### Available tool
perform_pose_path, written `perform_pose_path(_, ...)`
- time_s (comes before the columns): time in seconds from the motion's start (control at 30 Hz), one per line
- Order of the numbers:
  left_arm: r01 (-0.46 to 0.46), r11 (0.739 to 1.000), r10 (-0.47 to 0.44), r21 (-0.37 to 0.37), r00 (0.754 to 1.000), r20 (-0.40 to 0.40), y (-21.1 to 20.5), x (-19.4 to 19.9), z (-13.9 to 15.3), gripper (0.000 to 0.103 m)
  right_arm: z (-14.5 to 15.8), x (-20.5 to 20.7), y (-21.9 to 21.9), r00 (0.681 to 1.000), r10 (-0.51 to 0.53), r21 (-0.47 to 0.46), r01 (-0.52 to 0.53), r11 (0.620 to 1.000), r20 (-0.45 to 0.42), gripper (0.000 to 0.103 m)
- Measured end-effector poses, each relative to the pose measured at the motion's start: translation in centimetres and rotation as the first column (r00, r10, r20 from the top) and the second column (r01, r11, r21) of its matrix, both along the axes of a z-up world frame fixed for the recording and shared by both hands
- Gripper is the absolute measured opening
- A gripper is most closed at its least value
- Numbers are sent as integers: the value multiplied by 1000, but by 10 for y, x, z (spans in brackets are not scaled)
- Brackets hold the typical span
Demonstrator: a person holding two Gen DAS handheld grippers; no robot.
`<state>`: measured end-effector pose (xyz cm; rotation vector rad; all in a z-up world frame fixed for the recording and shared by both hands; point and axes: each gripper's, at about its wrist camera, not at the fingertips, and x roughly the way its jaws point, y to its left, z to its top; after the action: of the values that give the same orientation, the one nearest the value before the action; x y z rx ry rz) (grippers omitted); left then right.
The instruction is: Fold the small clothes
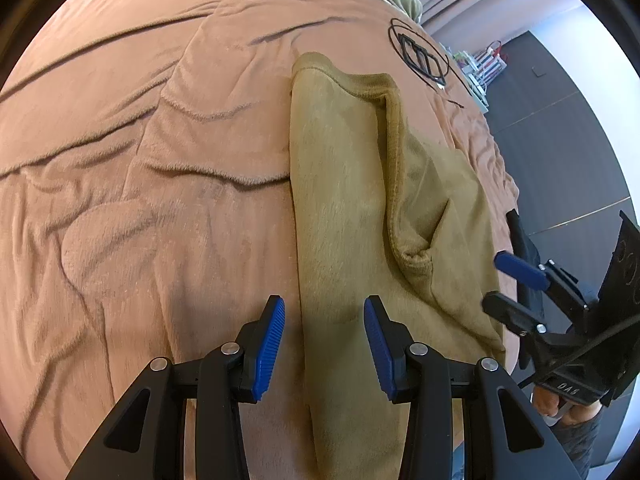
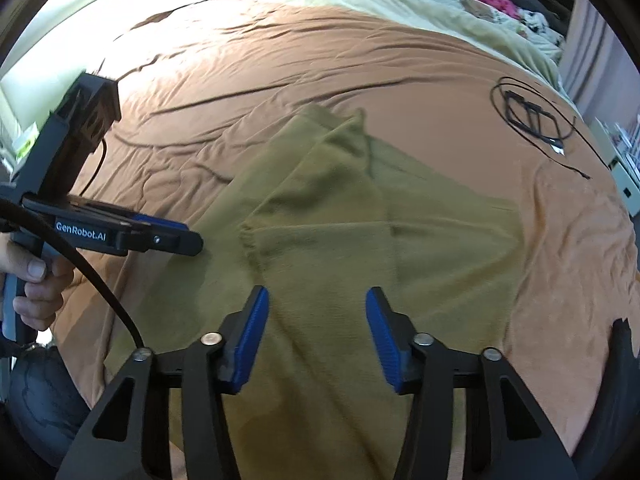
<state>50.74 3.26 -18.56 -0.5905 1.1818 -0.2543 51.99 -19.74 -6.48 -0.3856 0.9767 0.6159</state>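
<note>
Across the centre of both views, an olive garment point(image 1: 352, 208) is lying partly folded on the pinkish-brown blanket point(image 1: 140, 140); the left gripper point(image 1: 324, 344) is hovering over its near edge, jaws apart and gripping nothing; the right gripper point(image 2: 316, 336) is hanging above the cloth, likewise parted and empty; a coiled black cable point(image 2: 532, 116) is sitting at upper right.

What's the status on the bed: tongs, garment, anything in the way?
Both tongs open, left and right, nothing gripped. Olive garment partly folded on brown blanket. Black cable coil lies clear of it.
</note>
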Motion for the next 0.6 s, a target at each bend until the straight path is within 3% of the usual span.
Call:
perform_pose_path(0.1, -14, 1000, 14, -10, 1000, -7, 3, -4, -2, 43, -8, 1, 11, 999, 26, -9, -26, 1000, -28, 34)
perform_pose_path(0.43, -33, 996, 30, -82, 999, -40, 5, -8, -15, 20, -39, 9, 43, 997, 44, -72, -48, 996, -55, 34)
perform_pose_path(0.5, -33, 996, 29, -88, 999, -41, 4, -8, -14, 20, -41, 14, 42, 999, 20, -78, -24, 997, -50, 14)
perform_pose_path(0.6, -30, 996, 27, -85, 999, -40, 2, -8, -13, 20, -33, 20, 36, 998, 7, -31, -9, 999, -69, 2)
